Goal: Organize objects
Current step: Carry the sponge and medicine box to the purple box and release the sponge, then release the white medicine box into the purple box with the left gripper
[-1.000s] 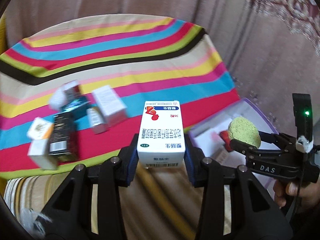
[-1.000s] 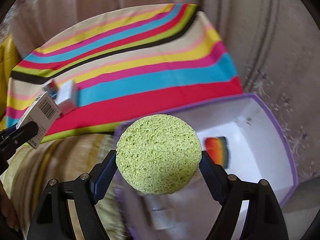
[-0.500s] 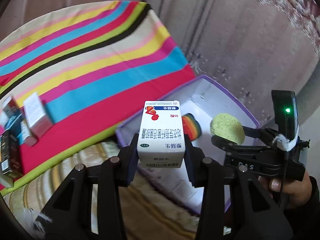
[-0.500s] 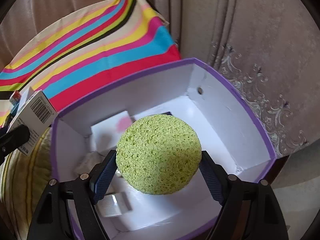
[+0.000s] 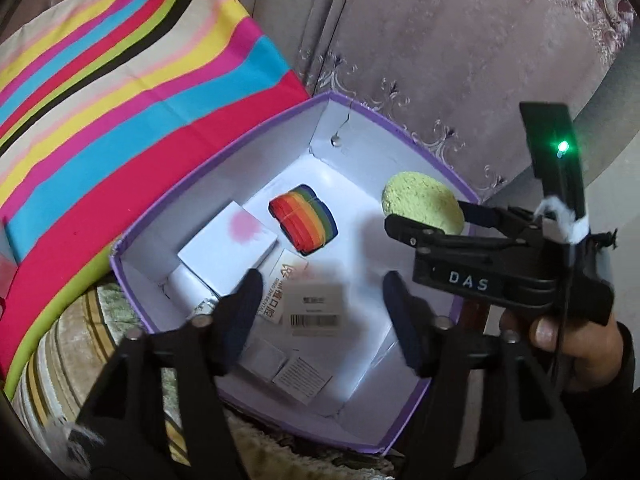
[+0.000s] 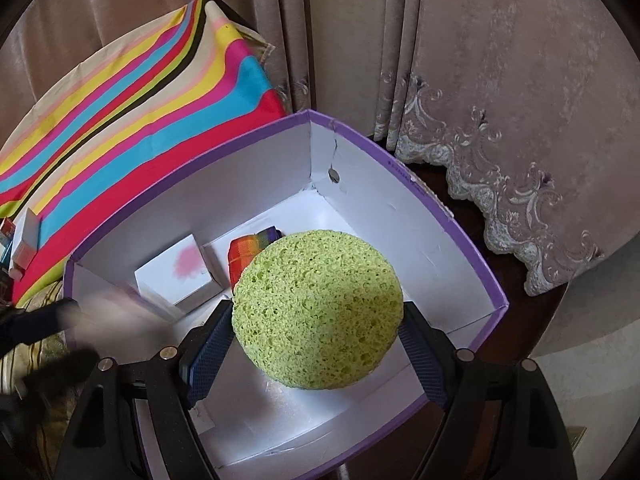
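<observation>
My left gripper (image 5: 320, 300) is open above the purple-rimmed white box (image 5: 400, 128). The white medicine box (image 5: 316, 310) is blurred between the open fingers, free of them, over the box interior. My right gripper (image 6: 316, 320) is shut on the round green sponge (image 6: 318, 312) and holds it above the same box (image 6: 400, 164). The sponge also shows in the left wrist view (image 5: 420, 204), over the box's right rim. Inside the box lie a rainbow-striped item (image 5: 302, 222), a white carton with a pink spot (image 5: 228, 246) and several small white cartons.
The striped cloth (image 5: 120, 92) covers the table left of the box, with small cartons (image 6: 22, 240) on it. Beige embroidered curtains (image 6: 480, 80) hang behind and to the right. A patterned cushion (image 5: 60, 340) lies below the table edge.
Both grippers swung right from the striped table to above the purple box. My left gripper opened and let go of the medicine box, which is dropping. The right still holds the sponge.
</observation>
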`<state>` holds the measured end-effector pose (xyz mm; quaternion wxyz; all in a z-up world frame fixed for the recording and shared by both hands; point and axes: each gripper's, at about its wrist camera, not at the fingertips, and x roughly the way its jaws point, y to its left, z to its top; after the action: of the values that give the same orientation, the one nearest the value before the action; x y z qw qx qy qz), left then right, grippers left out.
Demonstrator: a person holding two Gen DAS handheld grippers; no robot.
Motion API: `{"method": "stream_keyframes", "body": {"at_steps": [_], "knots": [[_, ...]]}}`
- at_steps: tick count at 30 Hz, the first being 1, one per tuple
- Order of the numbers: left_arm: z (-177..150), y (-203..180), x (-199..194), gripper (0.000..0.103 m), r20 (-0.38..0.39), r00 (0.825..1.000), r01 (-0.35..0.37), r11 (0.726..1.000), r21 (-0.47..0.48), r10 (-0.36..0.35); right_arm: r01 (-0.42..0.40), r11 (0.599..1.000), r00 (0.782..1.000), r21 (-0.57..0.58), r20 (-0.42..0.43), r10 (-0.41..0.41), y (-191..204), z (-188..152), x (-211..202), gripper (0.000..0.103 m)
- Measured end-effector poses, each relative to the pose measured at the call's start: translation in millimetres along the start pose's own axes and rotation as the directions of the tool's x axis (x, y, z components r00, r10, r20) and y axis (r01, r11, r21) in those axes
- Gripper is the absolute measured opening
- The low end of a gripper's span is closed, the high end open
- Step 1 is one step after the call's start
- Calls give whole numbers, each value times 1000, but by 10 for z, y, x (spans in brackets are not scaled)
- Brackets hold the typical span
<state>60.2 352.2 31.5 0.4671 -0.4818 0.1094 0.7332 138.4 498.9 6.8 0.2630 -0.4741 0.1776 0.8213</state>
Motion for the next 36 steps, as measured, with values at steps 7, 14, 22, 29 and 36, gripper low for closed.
{"method": "stream_keyframes", "body": {"at_steps": [7,14,22,29,36], "knots": [[-40,256,-162,67,43,999,33,991,-132,-27,-8,1000,1000,5,-2,8,-2,-30,-3,82],[-76,428,-302,67,94,996,16,982,-190,2,-9,1000,1000,-11,-1,9,46,-11,-33,82],[-169,708,-548,67,161,985,-18,967,-253,61,-12,999,1000,-39,5,12,163,32,-70,82],[-342,994,-817,67,213,969,-54,945,-321,128,-53,994,999,-99,-4,53,501,53,-76,82],[-537,1219,-1049,67,246,952,-78,921,-381,182,-128,973,992,-193,-22,126,1031,28,-102,82]]}}
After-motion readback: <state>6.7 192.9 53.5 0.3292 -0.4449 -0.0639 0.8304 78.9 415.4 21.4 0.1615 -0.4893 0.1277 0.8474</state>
